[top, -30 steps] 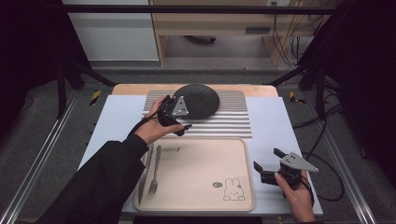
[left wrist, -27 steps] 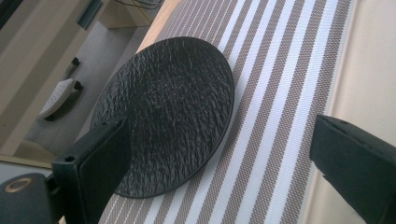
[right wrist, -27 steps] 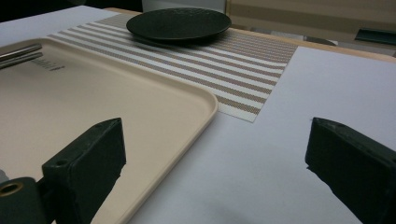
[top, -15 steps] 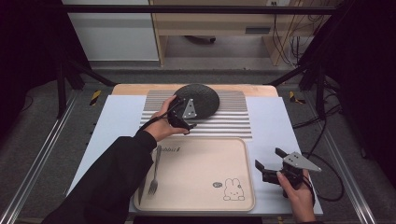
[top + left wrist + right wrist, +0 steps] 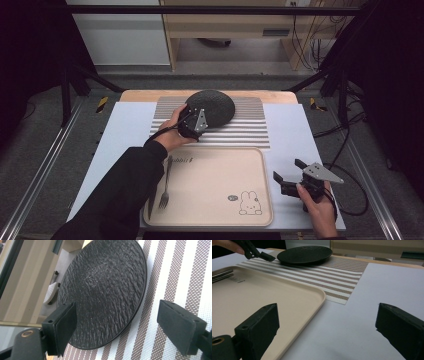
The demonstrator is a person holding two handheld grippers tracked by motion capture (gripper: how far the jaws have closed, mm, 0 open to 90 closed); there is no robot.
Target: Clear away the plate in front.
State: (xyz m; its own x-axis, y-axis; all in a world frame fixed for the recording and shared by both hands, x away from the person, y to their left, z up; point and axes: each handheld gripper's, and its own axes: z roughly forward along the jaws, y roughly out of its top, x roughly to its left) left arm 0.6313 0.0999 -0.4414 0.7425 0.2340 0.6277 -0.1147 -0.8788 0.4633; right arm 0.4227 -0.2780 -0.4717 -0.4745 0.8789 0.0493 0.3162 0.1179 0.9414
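Observation:
A black textured plate (image 5: 214,104) lies on the striped placemat (image 5: 240,127) at the back of the table. My left gripper (image 5: 191,121) is open at the plate's near left edge. In the left gripper view the plate (image 5: 105,287) has its rim between the jaws of the left gripper (image 5: 117,315), one jaw over the plate and the other over the mat (image 5: 175,277). My right gripper (image 5: 287,169) is open and holds nothing, low over the white sheet to the right of the beige tray (image 5: 215,175). The right gripper view has this gripper (image 5: 327,315) beside the tray's corner (image 5: 287,297).
A fork (image 5: 165,192) lies along the tray's left side, and a rabbit picture (image 5: 248,204) marks its near right corner. A white sheet (image 5: 295,135) covers the tabletop. A wooden bench (image 5: 235,27) stands beyond the table. A cable (image 5: 350,200) trails from the right gripper.
The left gripper has crept a little to the right, closer onto the plate's rim. The right gripper has stayed about where it was.

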